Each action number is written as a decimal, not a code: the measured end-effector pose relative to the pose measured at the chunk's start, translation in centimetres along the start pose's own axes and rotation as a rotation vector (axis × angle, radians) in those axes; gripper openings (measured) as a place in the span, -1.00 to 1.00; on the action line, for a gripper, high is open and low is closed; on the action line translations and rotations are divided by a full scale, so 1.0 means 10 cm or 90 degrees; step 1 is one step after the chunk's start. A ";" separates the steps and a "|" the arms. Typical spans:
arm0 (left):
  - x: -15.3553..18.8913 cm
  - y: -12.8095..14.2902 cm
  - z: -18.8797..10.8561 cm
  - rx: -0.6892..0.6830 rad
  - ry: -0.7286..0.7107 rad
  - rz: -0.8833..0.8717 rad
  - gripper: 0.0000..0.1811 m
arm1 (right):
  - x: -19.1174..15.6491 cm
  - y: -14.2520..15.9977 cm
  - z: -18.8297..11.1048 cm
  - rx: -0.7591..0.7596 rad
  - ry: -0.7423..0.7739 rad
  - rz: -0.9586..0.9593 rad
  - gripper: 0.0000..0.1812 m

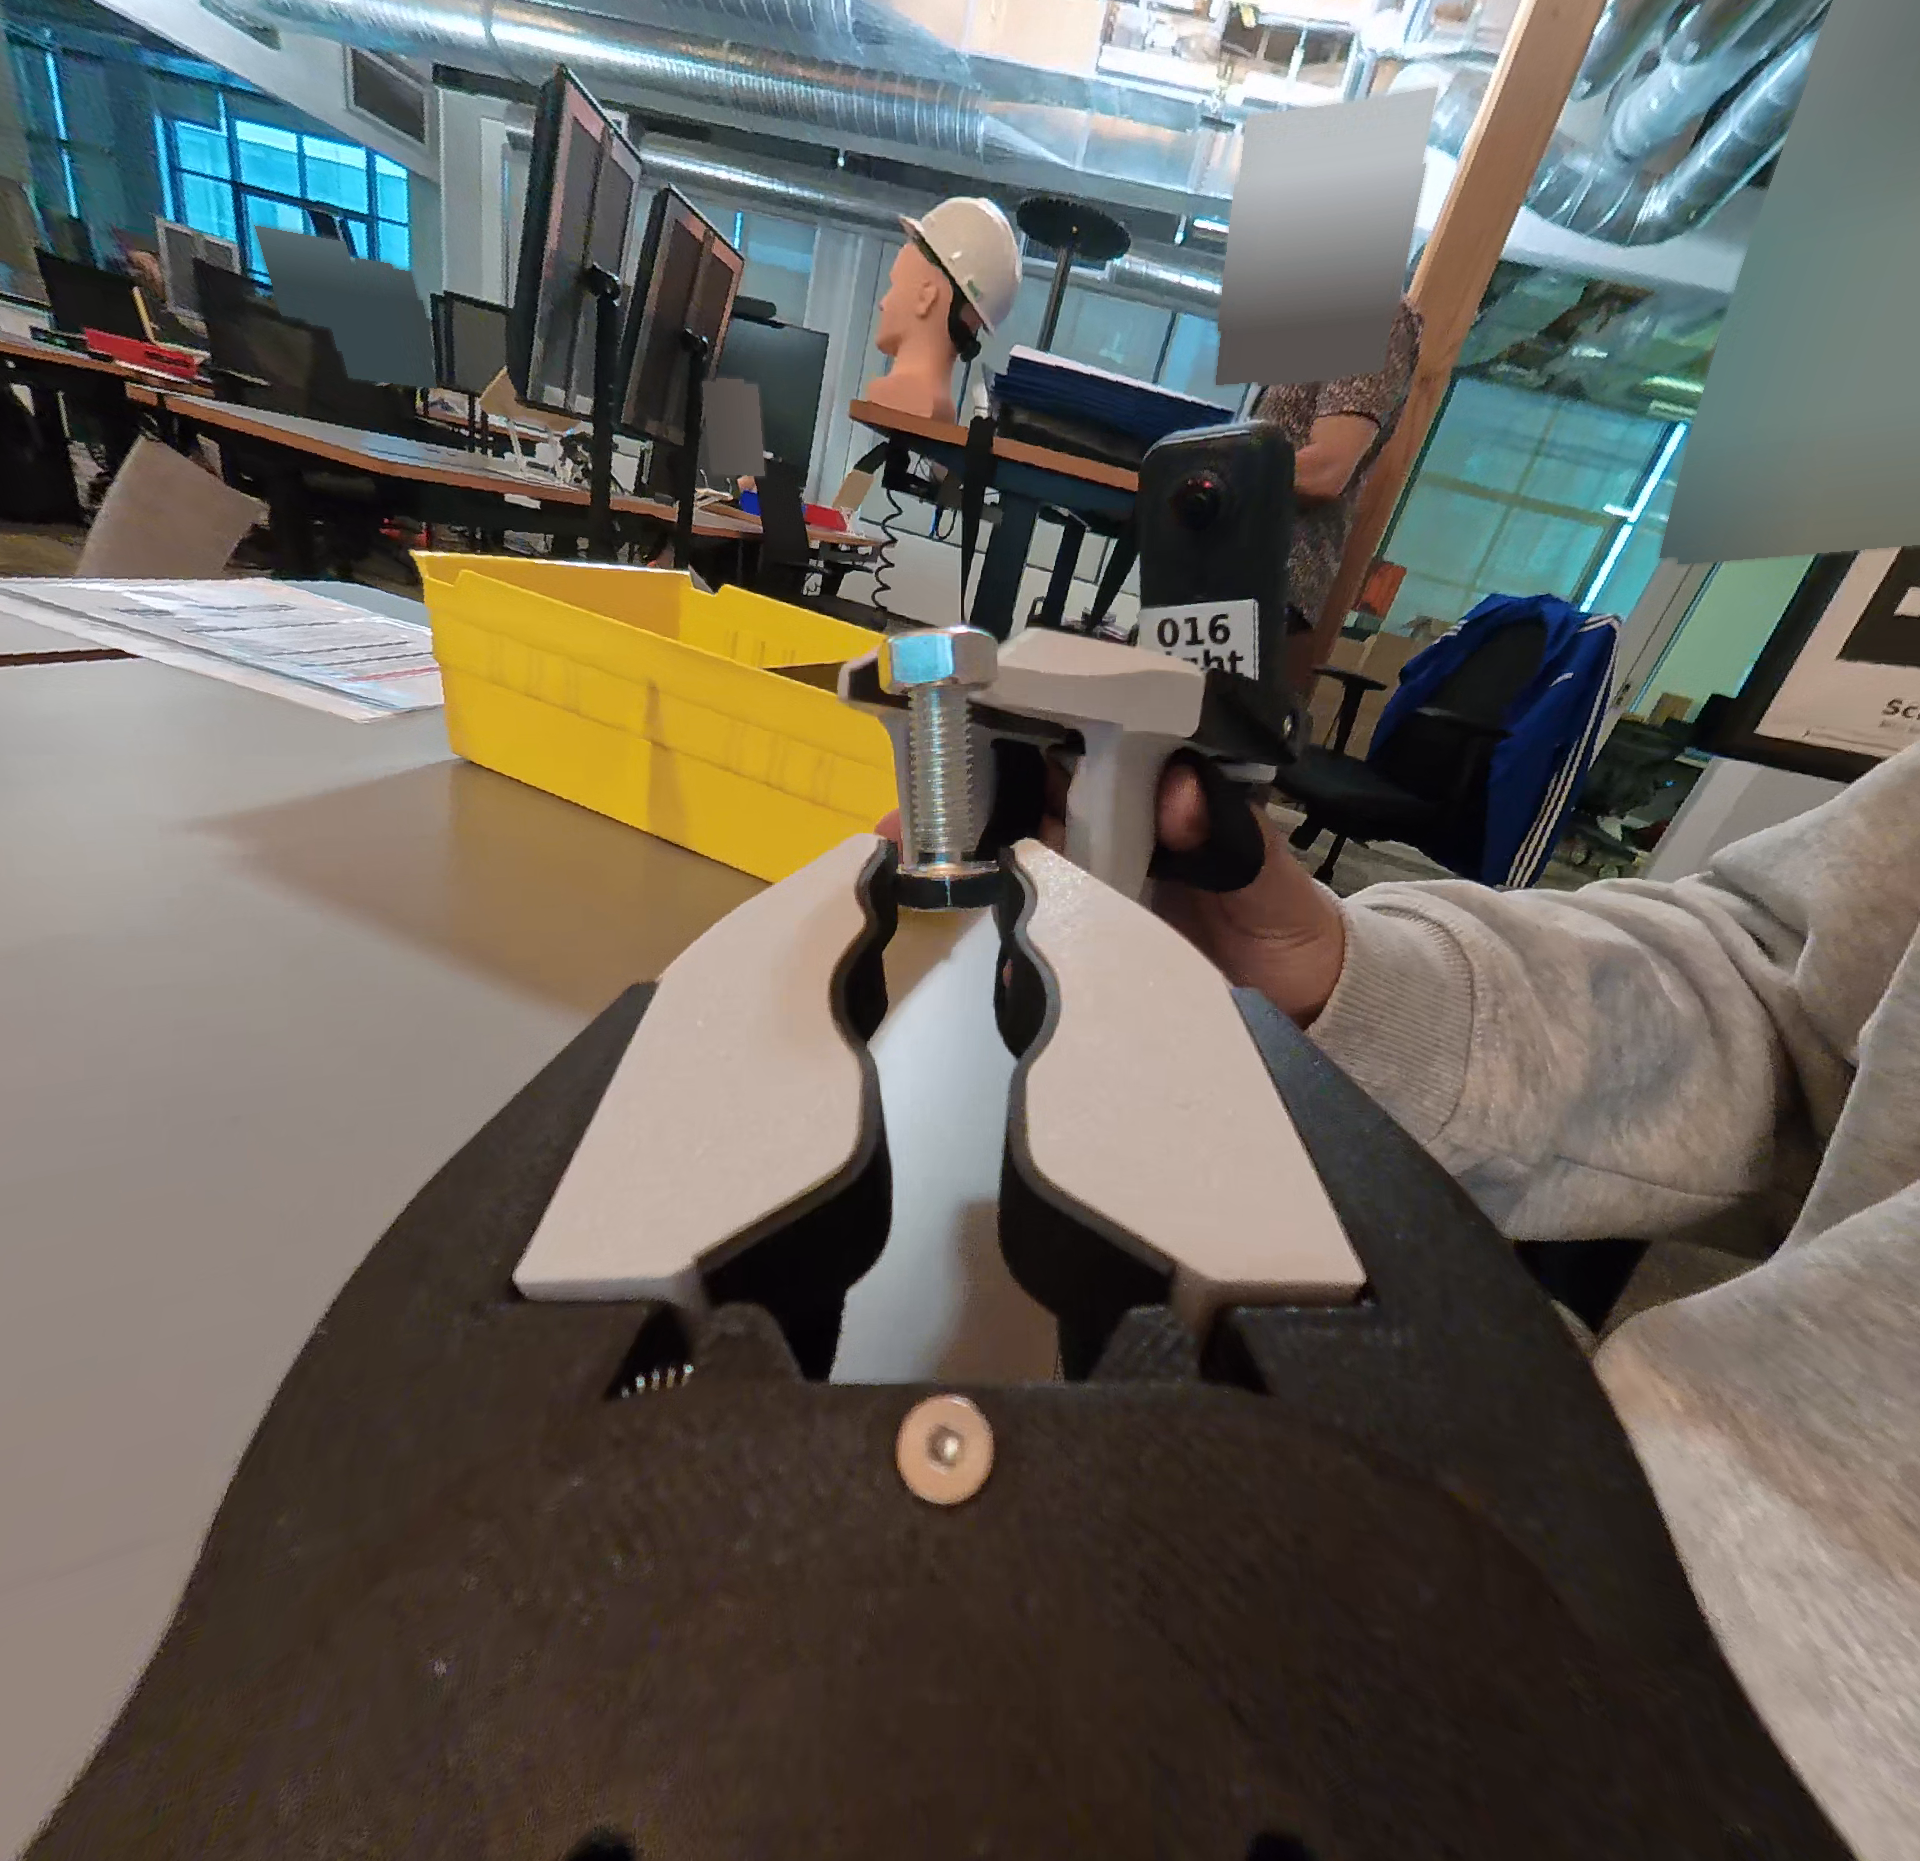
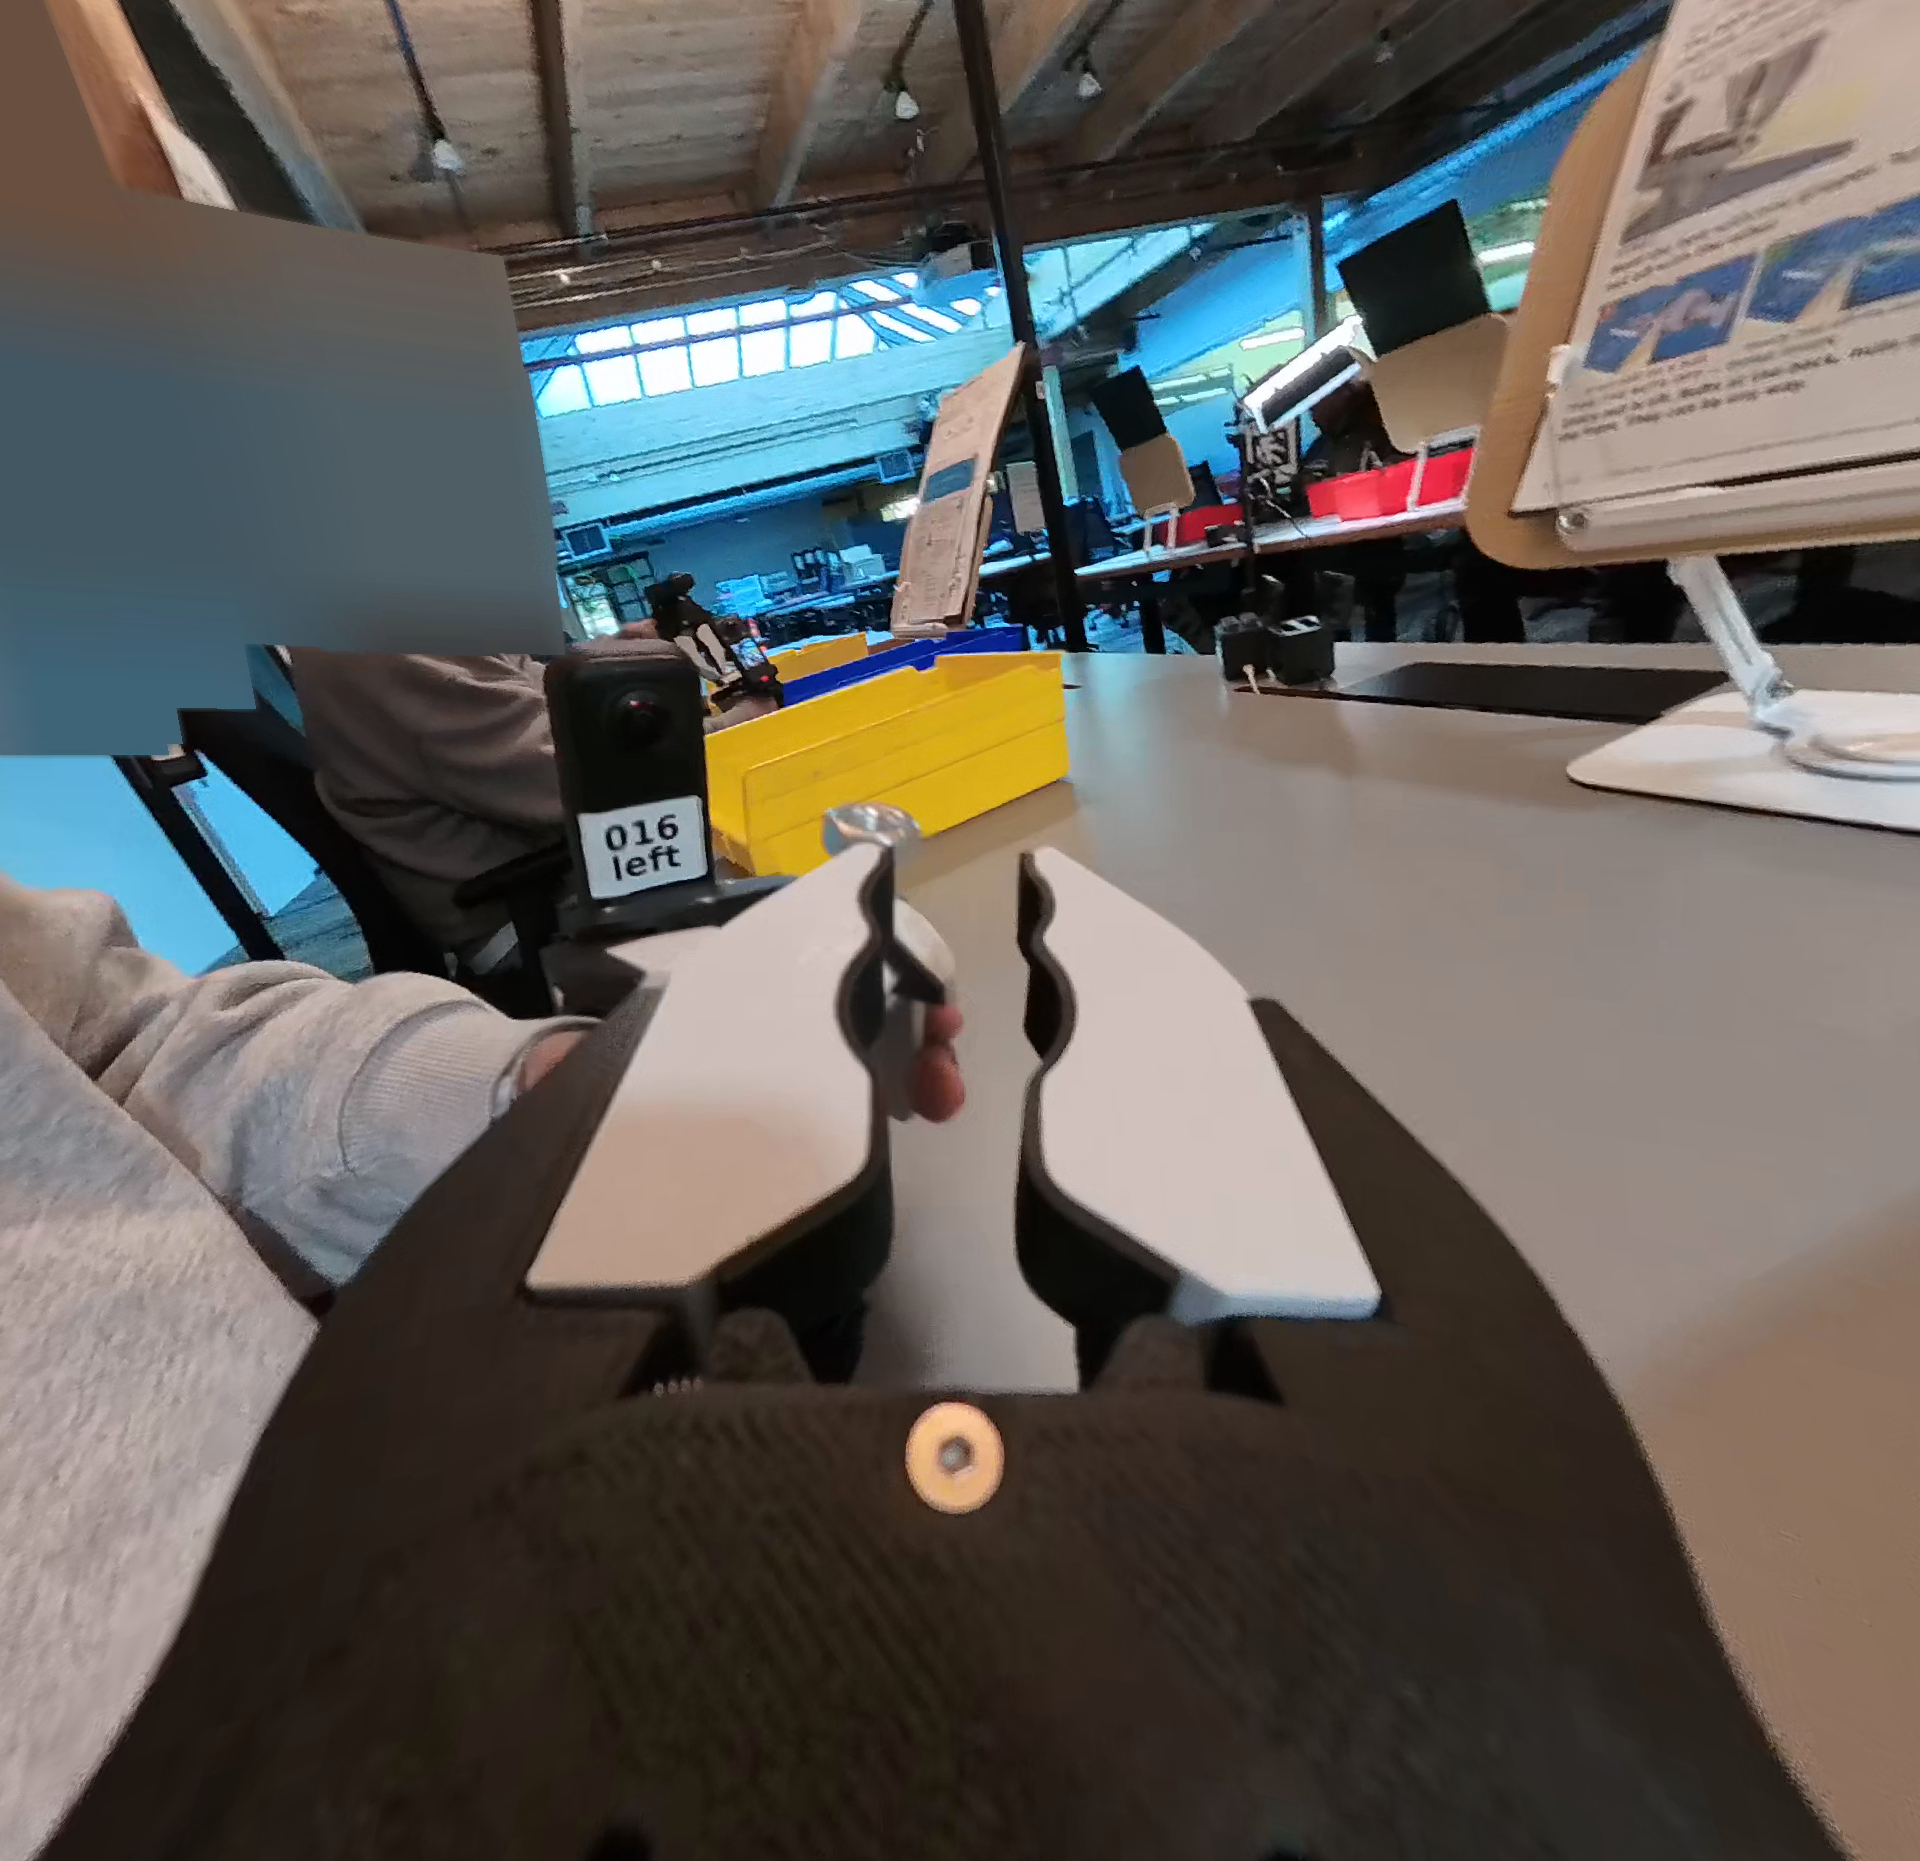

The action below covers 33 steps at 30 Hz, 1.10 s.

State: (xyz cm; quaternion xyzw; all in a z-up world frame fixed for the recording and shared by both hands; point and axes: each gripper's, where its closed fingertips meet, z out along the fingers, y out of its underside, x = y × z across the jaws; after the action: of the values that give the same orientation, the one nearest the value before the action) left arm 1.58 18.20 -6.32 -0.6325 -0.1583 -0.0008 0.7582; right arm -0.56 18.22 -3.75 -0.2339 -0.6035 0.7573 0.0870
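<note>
So here's where I'm at. My left gripper (image 1: 943, 881) is clamped on a black nut (image 1: 940, 892), pinched right at the tips of the white fingers (image 1: 727, 1063), and a shiny hex bolt (image 1: 938, 746) stands upright with its threaded end sitting in that nut. Holding the nut at the very tips makes sense to me, since it leaves the bolt's shank and head out in the clear.

The right gripper (image 1: 914, 705) sits up at the bolt head in the left wrist view, coming in sideways, apparently so it can get at the head from the side while the nut is pinned from below. From the right wrist view, though, its fingers (image 2: 1143, 1073) show a clear gap and nothing sits between them. The bolt head (image 2: 871, 826) just peeks over the tip of the left-hand finger, so I'd call that gripper (image 2: 956, 876) released, beside the head and not clenched on it.

Both grippers hover above the grey tabletop (image 1: 260, 928), nothing resting on it. A yellow bin (image 1: 644, 699) sits just behind, near enough to reach. A document stand (image 2: 1745, 357) is off to the right on the same tabletop (image 2: 1455, 980). My grey sleeve (image 1: 1621, 1032) fills the right side.
</note>
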 end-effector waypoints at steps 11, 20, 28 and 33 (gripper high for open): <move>0.03 0.03 0.02 -0.010 0.008 0.012 -0.80 | -0.15 -0.03 0.02 0.009 -0.044 -0.014 -0.69; 0.02 0.00 0.00 0.001 0.009 0.001 -0.80 | -0.01 -0.06 -0.02 0.021 -0.014 0.019 -0.74; 0.05 0.02 0.01 -0.005 0.014 0.009 -0.79 | -0.16 -0.03 0.03 0.010 -0.048 -0.015 -0.69; 0.03 0.00 0.00 0.000 0.011 0.004 -0.80 | 0.04 0.01 0.00 -0.002 0.008 0.018 -0.77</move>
State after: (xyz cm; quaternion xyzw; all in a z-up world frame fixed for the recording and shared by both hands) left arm 1.88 18.32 -6.27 -0.6331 -0.1496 -0.0042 0.7595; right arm -0.90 18.39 -4.00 -0.2475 -0.6007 0.7560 0.0794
